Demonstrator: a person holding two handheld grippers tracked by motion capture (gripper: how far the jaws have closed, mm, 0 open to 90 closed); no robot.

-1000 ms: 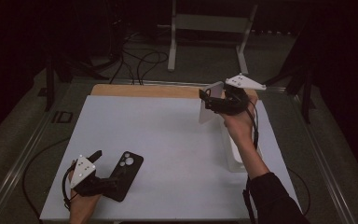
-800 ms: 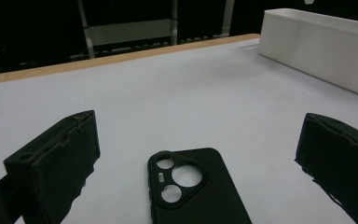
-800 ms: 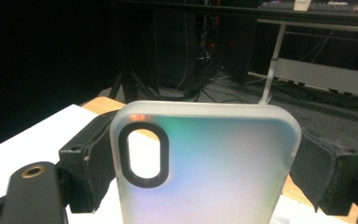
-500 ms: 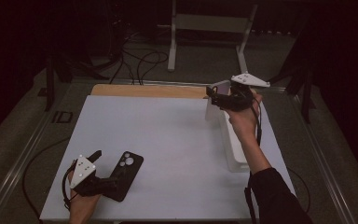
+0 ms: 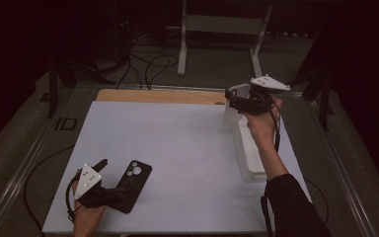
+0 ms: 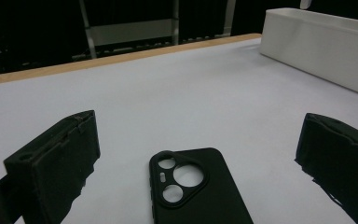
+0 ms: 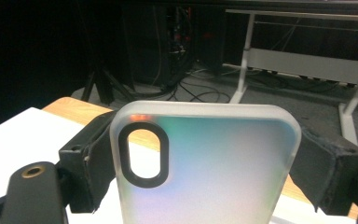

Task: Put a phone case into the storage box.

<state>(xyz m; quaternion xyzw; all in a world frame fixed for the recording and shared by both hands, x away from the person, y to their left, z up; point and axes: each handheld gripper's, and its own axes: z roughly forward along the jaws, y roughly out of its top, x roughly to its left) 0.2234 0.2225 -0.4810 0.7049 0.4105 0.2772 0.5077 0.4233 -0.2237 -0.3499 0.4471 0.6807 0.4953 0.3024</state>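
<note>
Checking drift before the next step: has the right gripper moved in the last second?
Yes. Holding the clear case, the right gripper has shifted rightward and away along the white bin, toward its far end.

Right gripper (image 5: 232, 101) farther right, lower

Dim lab, white table (image 5: 177, 148), metal stand (image 5: 222, 24), loose floor cables (image 5: 148, 64)
</note>
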